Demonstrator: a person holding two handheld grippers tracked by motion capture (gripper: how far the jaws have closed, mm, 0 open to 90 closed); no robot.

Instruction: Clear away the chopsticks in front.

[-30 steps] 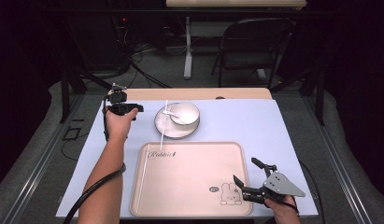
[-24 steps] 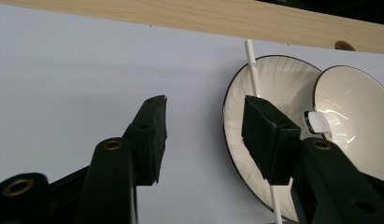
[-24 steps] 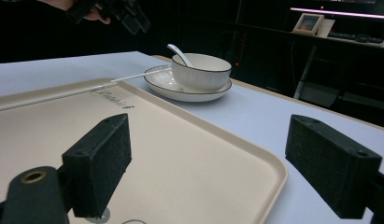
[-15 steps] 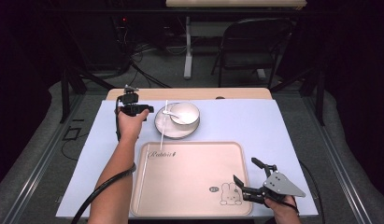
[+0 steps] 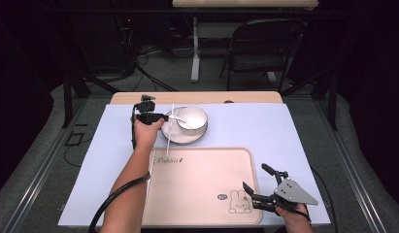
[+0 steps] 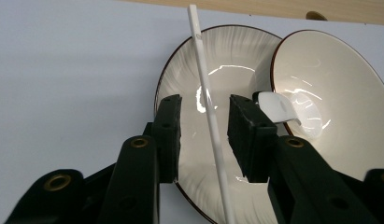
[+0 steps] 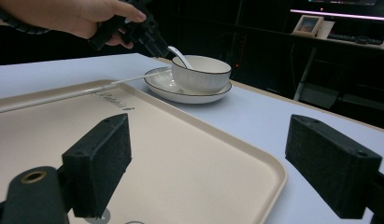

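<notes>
The left gripper (image 5: pixel 164 117) hangs over the near-left part of a plate (image 6: pixel 227 56), and its jaws, which have just been closing, straddle a thin white stick (image 6: pixel 210 116) without quite touching it, as far as the left gripper view lets one judge. The stick lies across the plate and reaches back onto the tray (image 5: pixel 197 194), while just right of the jaws a bowl (image 6: pixel 330 93) sits on the plate with a white spoon (image 6: pixel 278 107) in it. The right gripper (image 5: pixel 253 187) rests open and empty over the tray's near-right corner, well apart from the plate.
</notes>
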